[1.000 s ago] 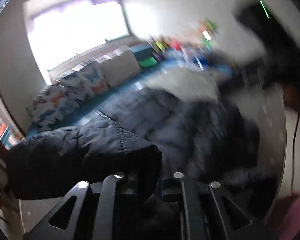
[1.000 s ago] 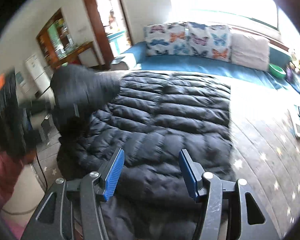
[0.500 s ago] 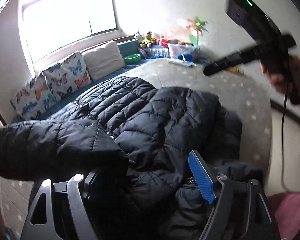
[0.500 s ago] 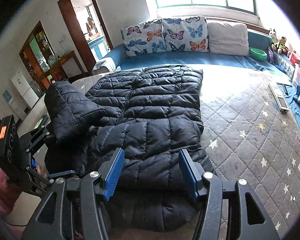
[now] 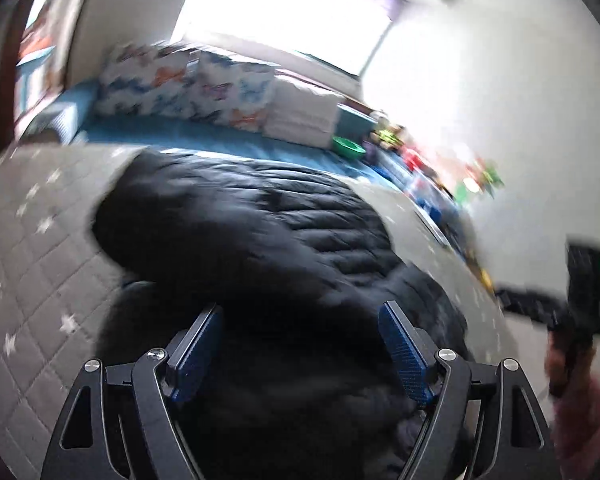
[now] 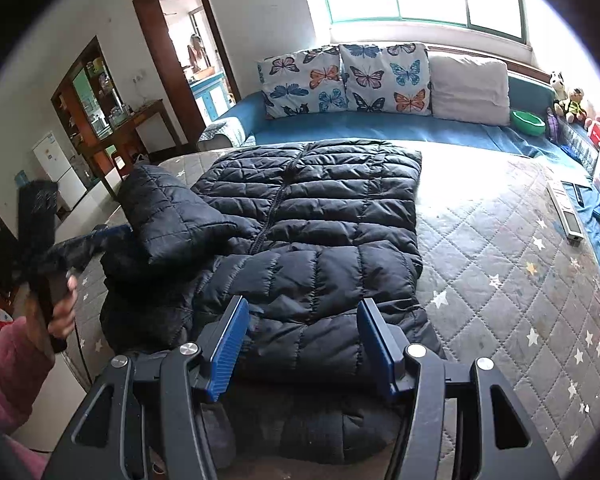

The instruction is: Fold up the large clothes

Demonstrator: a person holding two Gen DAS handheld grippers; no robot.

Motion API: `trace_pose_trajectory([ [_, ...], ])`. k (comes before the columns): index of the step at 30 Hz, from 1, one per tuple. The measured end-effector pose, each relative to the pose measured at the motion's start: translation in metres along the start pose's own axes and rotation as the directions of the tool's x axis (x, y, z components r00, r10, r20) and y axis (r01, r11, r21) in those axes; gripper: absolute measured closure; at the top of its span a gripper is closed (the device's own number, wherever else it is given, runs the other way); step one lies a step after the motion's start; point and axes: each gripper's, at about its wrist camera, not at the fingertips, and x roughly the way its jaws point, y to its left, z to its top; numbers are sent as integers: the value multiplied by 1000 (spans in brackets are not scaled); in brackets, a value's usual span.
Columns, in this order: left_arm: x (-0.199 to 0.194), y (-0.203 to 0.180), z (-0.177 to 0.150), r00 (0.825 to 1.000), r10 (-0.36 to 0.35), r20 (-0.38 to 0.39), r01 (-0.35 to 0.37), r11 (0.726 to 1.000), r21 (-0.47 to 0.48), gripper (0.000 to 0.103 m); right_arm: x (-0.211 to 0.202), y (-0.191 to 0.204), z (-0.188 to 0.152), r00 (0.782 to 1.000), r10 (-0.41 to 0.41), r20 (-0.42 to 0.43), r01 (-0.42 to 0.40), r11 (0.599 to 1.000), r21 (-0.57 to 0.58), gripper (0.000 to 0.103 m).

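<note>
A black quilted puffer jacket (image 6: 320, 240) lies spread on the grey star-patterned mattress (image 6: 500, 280), zip up, with its left sleeve (image 6: 168, 216) folded in over the body. My right gripper (image 6: 302, 320) is open and empty, hovering above the jacket's near hem. My left gripper (image 5: 300, 332) is open and empty above the jacket (image 5: 260, 240), in a blurred view. It also shows in the right wrist view (image 6: 100, 236), at the left beside the folded sleeve.
Butterfly pillows (image 6: 348, 76) and a white pillow (image 6: 468, 88) lean at the back on a blue cover. A green bowl (image 6: 528, 122), toys and remotes (image 6: 568, 216) sit along the right side. A doorway (image 6: 188, 60) and shelves stand left.
My left gripper opened and let go of the sleeve, which now rests folded across the jacket. The left gripper has swung away to the left. The right gripper stayed open above the hem.
</note>
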Motion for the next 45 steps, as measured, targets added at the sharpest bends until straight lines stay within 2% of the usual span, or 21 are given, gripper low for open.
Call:
trace_pose_trajectory([
  [5,5,49,20,1000,-1,-9,0,984,-179,18,-1,5,-2,1000,0,-1,0,1000,-16,41],
  [8,9,63,30,998,-66,2,65,974,-218,26,-2,5,-3,1000,1,2,-1,1000,-12,41],
  [10,5,53,40,994,-103,25,105,980,-167,41,-3,5,-4,1000,-6,5,6,1000,-10,41],
  [13,1,21,54,982,-181,47,183,981,-66,42,-8,1,-5,1000,-21,17,21,1000,-2,41],
  [15,5,-9,58,969,-244,28,244,970,6,42,-10,-3,-5,999,-21,25,20,1000,14,41],
  [17,15,-44,57,955,-295,-25,296,951,87,40,-12,-6,-5,999,-25,33,24,999,29,41],
  [19,31,-79,47,938,-327,-113,342,926,159,34,-13,-8,-5,999,-31,38,29,999,38,41],
  [21,39,-98,36,929,-328,-173,360,908,212,33,-16,-10,-5,998,-32,45,30,999,45,41],
  [23,41,-107,26,928,-311,-203,357,900,251,33,-18,-11,-4,998,-35,51,33,999,44,41],
  [24,38,-107,23,934,-294,-203,342,901,268,33,-19,-11,-3,998,-36,55,34,998,43,41],
  [27,18,-98,14,968,-192,-162,237,912,335,31,-17,-16,1,998,-31,56,28,998,48,41],
  [29,-2,-80,7,991,-76,-111,114,913,392,21,-8,-20,5,999,-8,41,5,998,64,41],
  [31,-18,-64,3,997,14,-73,19,904,427,19,3,-25,8,1000,12,25,-14,996,88,41],
  [33,-34,-43,-4,993,104,-54,-68,890,451,19,18,-29,16,999,48,13,-49,993,111,41],
  [36,-46,-14,-18,979,197,-54,-151,877,457,14,37,-33,29,999,44,10,-45,993,112,41],
  [39,-54,11,-33,967,247,-67,-190,869,457,14,54,-41,43,998,54,10,-55,989,137,41],
  [41,-55,26,-42,956,286,-72,-224,863,452,14,69,-49,51,1000,24,6,-25,988,153,41],
  [45,-38,42,-53,940,336,-66,-270,846,460,15,99,-60,56,998,29,-63,-18,986,166,41],
])
